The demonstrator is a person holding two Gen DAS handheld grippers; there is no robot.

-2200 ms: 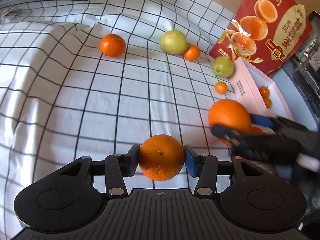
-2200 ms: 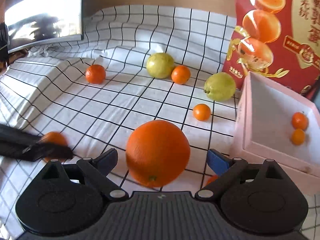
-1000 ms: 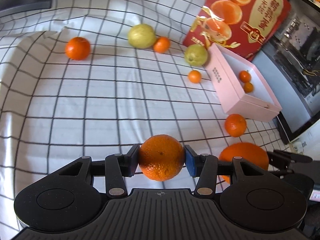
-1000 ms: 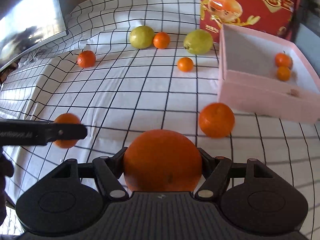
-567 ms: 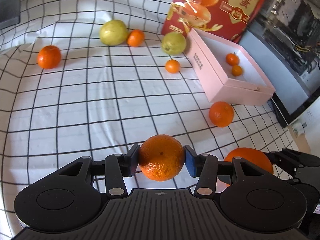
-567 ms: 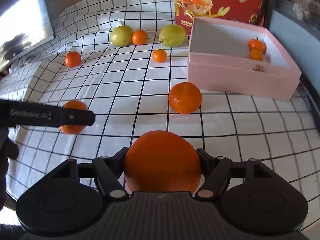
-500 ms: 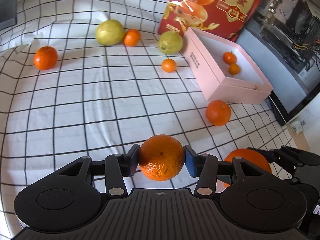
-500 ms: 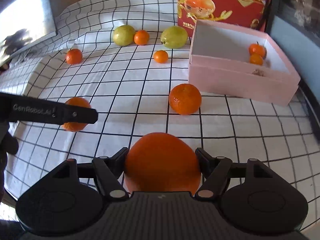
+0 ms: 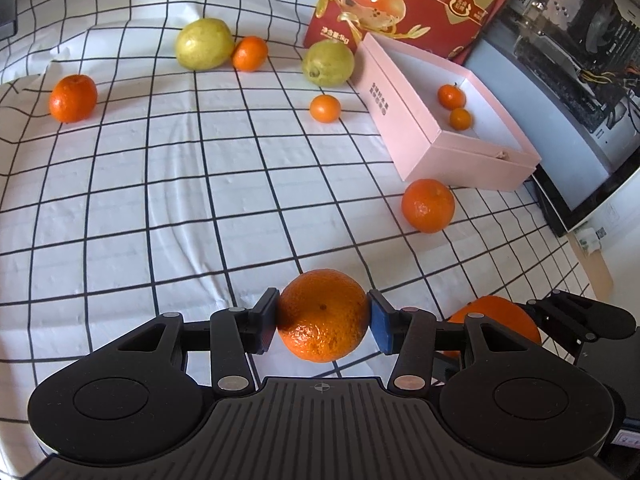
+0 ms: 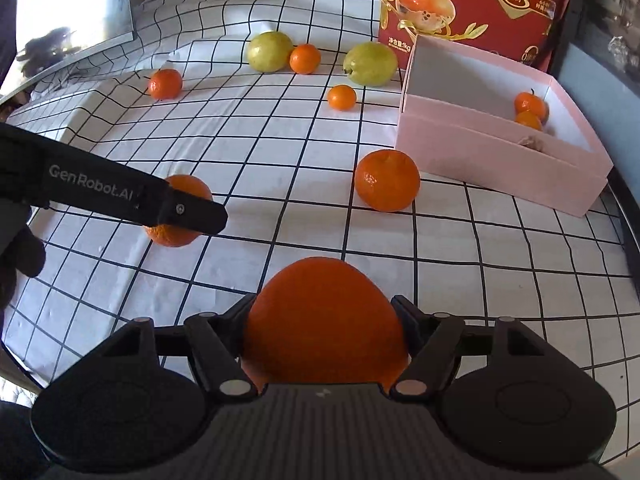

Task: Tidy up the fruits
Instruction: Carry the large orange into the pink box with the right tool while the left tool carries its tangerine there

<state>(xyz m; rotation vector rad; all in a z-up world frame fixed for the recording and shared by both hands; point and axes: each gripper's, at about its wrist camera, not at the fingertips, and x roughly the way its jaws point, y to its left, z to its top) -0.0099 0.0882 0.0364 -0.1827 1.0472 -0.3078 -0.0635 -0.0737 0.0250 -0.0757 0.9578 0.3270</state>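
Observation:
My left gripper [image 9: 323, 316] is shut on a medium orange [image 9: 322, 314], held low over the checked cloth. My right gripper [image 10: 325, 320] is shut on a big orange [image 10: 325, 320]; that orange also shows at the lower right of the left wrist view [image 9: 500, 316]. The left gripper with its orange shows at the left of the right wrist view [image 10: 178, 212]. A loose orange [image 10: 387, 186] lies in front of the pink box [image 10: 500, 160], which holds two small oranges [image 10: 530, 104]. Two green-yellow fruits [image 10: 269, 51] [image 10: 370, 64] and three small oranges lie at the back.
A red printed carton [image 10: 468, 4] stands behind the pink box. A monitor [image 10: 64, 20] is at the back left, a dark screen and computer parts [image 9: 580, 60] at the right. The cloth's edge drops off at the near left [image 10: 16, 360].
Both grippers have kept their oranges and pulled back toward the near edge; the box and the loose orange now sit farther ahead. The right gripper closed on the big orange about two seconds ago.

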